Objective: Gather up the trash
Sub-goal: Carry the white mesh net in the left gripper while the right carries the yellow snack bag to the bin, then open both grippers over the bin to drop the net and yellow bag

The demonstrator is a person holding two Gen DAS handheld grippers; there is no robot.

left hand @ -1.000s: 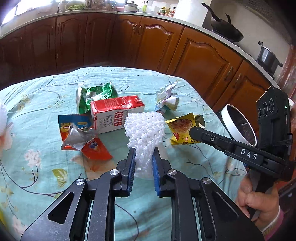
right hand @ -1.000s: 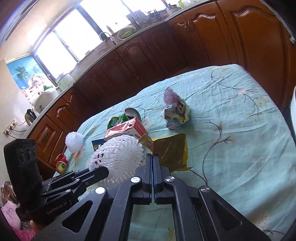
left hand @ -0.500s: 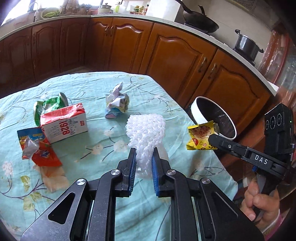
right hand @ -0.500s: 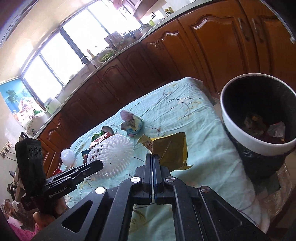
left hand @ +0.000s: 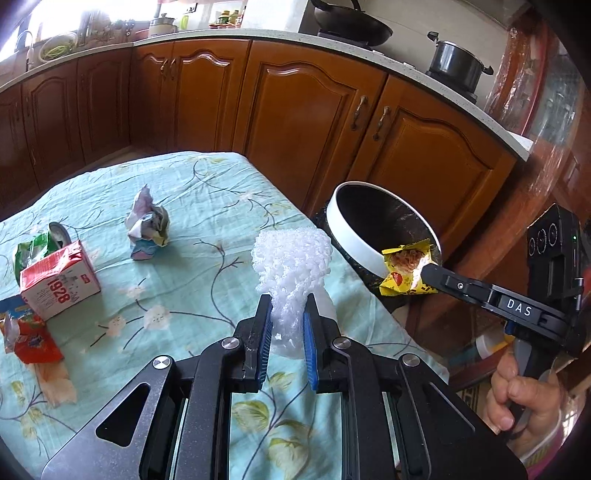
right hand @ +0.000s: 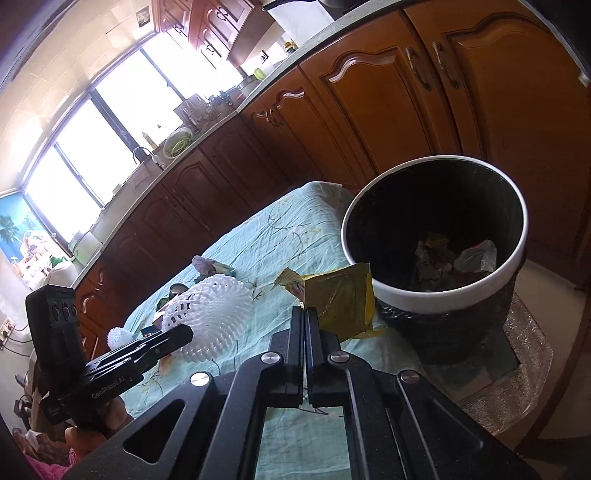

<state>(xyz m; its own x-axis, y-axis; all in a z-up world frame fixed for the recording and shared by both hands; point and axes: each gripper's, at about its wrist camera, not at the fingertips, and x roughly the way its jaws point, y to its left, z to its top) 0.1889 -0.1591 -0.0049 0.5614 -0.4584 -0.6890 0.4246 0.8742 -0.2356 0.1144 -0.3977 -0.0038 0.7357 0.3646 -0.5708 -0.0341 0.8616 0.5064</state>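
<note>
While my left gripper (left hand: pixel 287 325) pinches the white foam net (left hand: pixel 291 266) by its lower end, the net stands upright over the table's (left hand: pixel 207 206) edge, long axis vertical, flared end up. My right gripper (right hand: pixel 303 314) is clamped on a yellow snack packet (right hand: pixel 341 297) held beside the bin's (right hand: pixel 436 291) white rim. I read "1928" on the red carton (left hand: pixel 59 284) and "DAS" on the right gripper.

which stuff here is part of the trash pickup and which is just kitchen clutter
Part of the job:
white foam net in left gripper
yellow wrapper in right gripper
bin
milk carton
crumpled paper
red packet

Just lying about:
wok
pot
</note>
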